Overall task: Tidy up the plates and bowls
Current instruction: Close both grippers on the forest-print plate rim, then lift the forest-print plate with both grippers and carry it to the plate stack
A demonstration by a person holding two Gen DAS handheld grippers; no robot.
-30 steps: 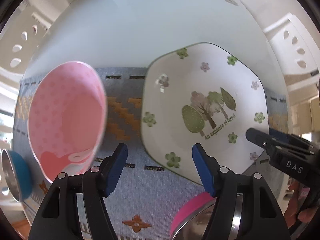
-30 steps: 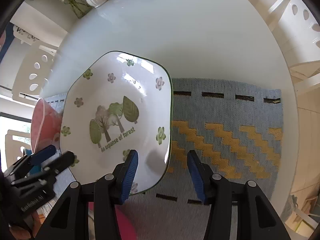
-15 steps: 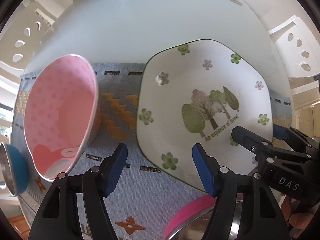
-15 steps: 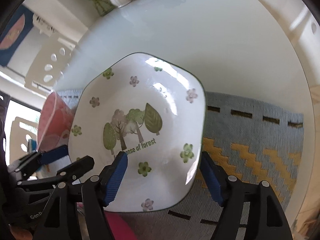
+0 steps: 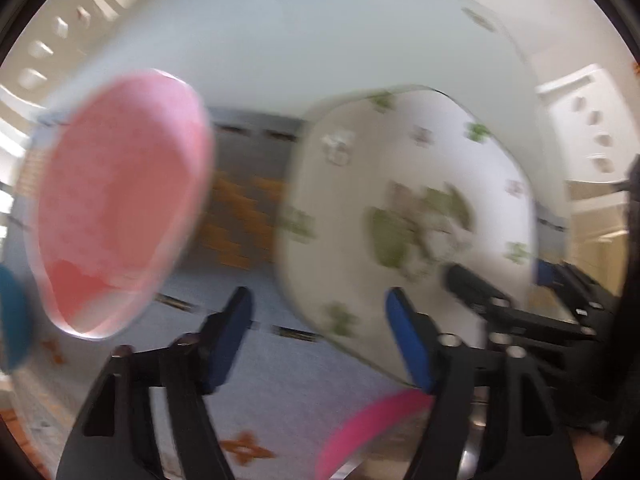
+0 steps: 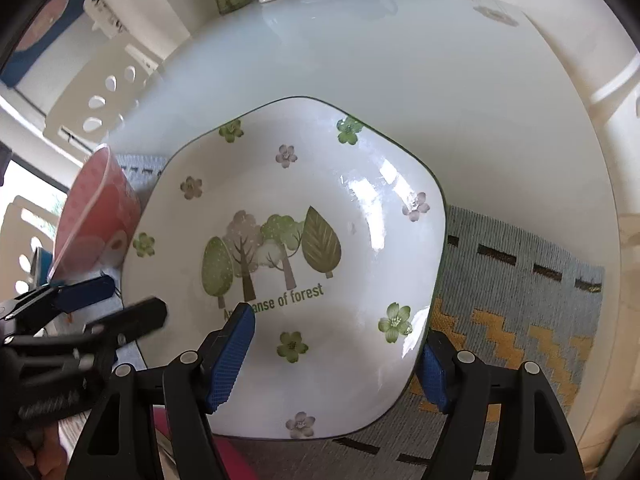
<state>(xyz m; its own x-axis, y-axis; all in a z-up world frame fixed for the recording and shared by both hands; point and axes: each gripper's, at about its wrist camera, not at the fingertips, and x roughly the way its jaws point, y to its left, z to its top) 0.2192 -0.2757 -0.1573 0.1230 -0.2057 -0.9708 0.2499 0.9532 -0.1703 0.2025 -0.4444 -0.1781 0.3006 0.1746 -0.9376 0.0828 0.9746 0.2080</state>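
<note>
right gripper (image 6: 334, 354) advanced, fingers now straddling plate (image 6: 304, 216) corner | left wrist view turned blurry

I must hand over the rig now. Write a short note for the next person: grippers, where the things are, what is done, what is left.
Right gripper: open, jaws straddling the near edge of the plate, one finger over it, one at its right rim; not closed on it yet.
Left gripper: open, holds nothing, above the mat between the pink bowl and the plate; its view is blurred.
Things: plate and pink bowl lie apart on the mat; a blue bowl at far left, a pink-rimmed metal bowl at the near edge.
Done: nothing stacked.
Left: grip the plate, then group the plates and bowls.
</note>
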